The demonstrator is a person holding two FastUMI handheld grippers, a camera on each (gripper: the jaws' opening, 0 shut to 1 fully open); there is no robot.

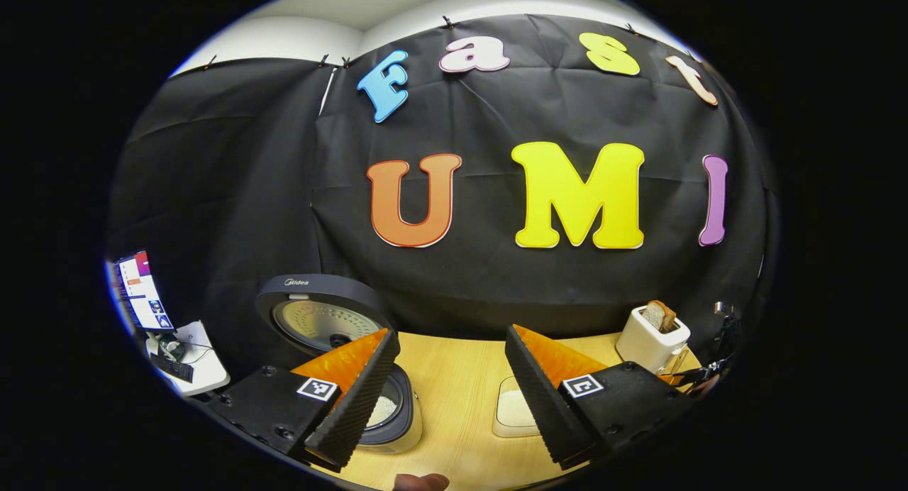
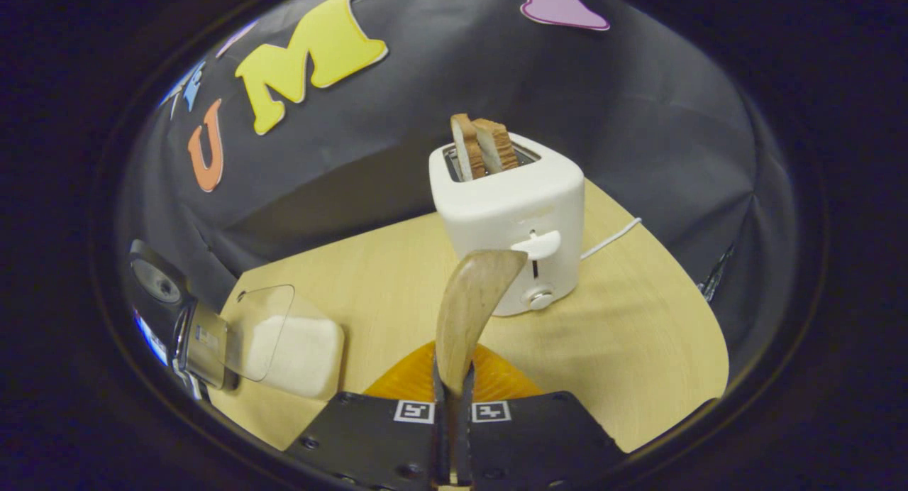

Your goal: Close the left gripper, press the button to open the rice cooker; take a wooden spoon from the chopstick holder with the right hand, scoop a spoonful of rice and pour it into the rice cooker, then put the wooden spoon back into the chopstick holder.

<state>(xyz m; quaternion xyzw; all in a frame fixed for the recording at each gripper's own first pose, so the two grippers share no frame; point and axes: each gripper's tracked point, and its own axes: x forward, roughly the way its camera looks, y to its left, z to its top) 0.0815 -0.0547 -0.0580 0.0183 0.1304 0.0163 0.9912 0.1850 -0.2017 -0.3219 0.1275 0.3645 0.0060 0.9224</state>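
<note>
Here the right hand-held gripper (image 2: 450, 399) clamps a brown wooden spoon (image 2: 471, 303), a white toaster (image 2: 512, 214) just ahead; the left hand-held gripper (image 1: 447, 377) is spread wide over the open dark rice cooker (image 1: 323, 321).

Wooden spoon (image 2: 472, 299): smooth wood, soft sheen, visible grain. Counter (image 2: 624, 335): pale wood-grain laminate, matt. Toaster (image 2: 511, 207): white plastic, smooth, semi-gloss. Rice cooker (image 1: 323, 317) lid: dark matt plastic outside, dimpled metal inside. Rice container (image 2: 298, 352): white plastic, clear glossy lid. Booth wall (image 1: 234, 193): black creased cloth, matt.

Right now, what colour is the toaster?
White; the toaster shows best in the right gripper view.
</note>
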